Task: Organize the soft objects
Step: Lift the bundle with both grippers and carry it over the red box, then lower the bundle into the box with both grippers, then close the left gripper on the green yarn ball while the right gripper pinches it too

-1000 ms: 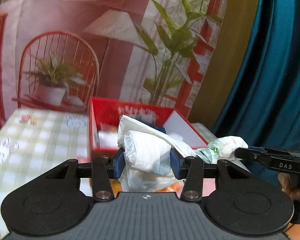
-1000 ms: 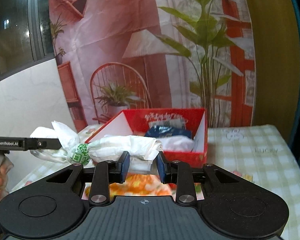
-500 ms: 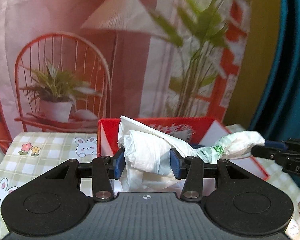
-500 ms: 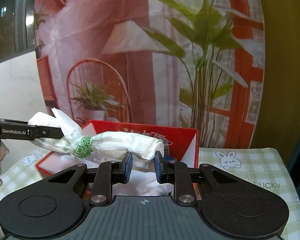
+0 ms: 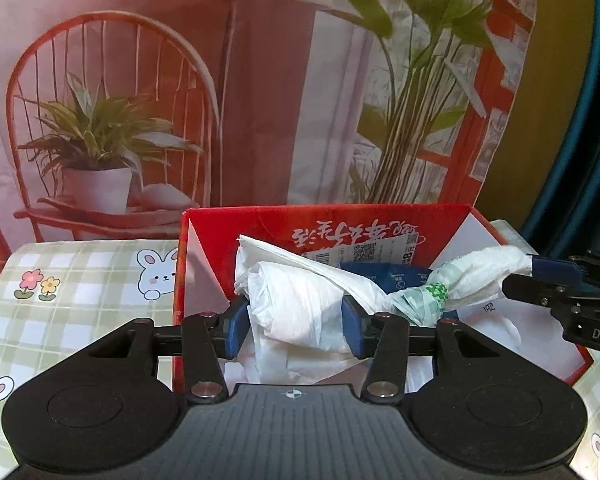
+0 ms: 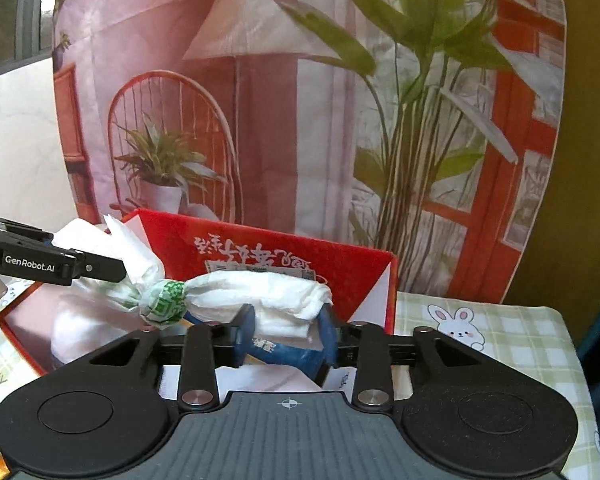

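Note:
A rolled white plastic bag with a green printed band [image 5: 434, 294] is stretched between both grippers above an open red box [image 5: 204, 240]. My left gripper [image 5: 294, 326] is shut on the bag's bulky end [image 5: 292, 304]. My right gripper [image 6: 286, 334] is shut on the other end [image 6: 268, 288]; its fingers show at the right of the left wrist view [image 5: 540, 292]. The left gripper's fingers show at the left of the right wrist view [image 6: 60, 266]. The box [image 6: 360, 268] holds a blue packet [image 6: 280, 354] and white soft items [image 6: 72, 332].
The box sits on a table with a green checked bunny-print cloth [image 5: 80, 280], which also shows in the right wrist view [image 6: 480, 336]. A printed backdrop with a chair, lamp and plants [image 5: 220, 100] hangs right behind the table. A teal curtain [image 5: 596, 160] hangs at the right.
Both grippers have carried the stretched bag forward and over the red box. The box now lies directly beneath the bag. Both grips are unchanged.

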A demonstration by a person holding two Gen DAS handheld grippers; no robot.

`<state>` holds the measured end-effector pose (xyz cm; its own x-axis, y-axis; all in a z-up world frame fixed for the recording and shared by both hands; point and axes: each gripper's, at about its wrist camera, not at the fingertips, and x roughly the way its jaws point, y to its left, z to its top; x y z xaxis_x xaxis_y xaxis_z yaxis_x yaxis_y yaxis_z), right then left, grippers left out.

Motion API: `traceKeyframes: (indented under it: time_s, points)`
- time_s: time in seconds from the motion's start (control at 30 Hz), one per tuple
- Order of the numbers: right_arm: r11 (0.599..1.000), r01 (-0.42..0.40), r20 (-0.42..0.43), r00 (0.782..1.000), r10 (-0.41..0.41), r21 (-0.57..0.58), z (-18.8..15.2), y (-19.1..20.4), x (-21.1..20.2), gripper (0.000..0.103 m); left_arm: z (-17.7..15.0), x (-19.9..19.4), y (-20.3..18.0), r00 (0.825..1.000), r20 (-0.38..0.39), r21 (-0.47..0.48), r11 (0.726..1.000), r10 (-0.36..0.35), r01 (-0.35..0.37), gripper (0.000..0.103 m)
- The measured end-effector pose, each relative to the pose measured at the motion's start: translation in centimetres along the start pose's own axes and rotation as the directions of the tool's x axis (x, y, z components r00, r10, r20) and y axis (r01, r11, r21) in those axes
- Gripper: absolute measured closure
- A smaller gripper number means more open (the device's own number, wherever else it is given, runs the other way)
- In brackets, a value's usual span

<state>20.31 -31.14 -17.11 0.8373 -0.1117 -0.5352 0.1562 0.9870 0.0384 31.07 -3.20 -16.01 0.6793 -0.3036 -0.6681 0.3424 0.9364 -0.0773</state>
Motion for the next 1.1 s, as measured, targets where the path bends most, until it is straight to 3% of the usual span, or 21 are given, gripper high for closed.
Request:
traceKeyframes:
  time_s: [0.1, 0.23, 0.5, 0.77, 0.93, 1.1]
  points:
    - [1.000, 0.008, 0.002, 1.000, -0.008, 0.023, -0.3, -0.3, -0.1, 0.067, -0.2, 0.0, -0.5, 1.000, 0.014, 0.049, 0.999, 0.003, -0.004, 0.031]
    - [0.999, 0.018, 0.013, 1.000, -0.019, 0.030, -0.6, -0.5, -1.0, 0.058, -0.2, -0.8, -0.9, 1.000, 0.028, 0.078, 0.997, 0.011, -0.013, 0.022]
    - [0.998, 0.017, 0.057, 0.998, -0.021, 0.063, -1.1, -0.2, -3.9, 0.056, -0.7, -4.5, -1.4, 0.995, 0.077, 0.075, 0.995, 0.056, -0.061, 0.022]
    - [0.994, -0.046, 0.086, 0.996, 0.037, 0.103, -3.4, 1.9, -7.4, 0.056, -2.7, -8.9, -2.3, 0.994, 0.102, 0.076, 0.996, 0.048, -0.056, 0.023]
    - [0.986, -0.080, 0.098, 0.993, 0.066, 0.147, -6.9, 3.8, -10.6, 0.056, -6.1, -11.7, -3.0, 0.994, 0.100, 0.033, 0.999, 0.030, -0.034, 0.023]
    - [0.989, -0.080, 0.014, 0.997, 0.079, 0.126, -11.5, 5.2, -12.9, 0.056, -10.8, -13.3, -3.9, 0.998, 0.060, -0.025, 1.000, 0.010, -0.009, 0.023]
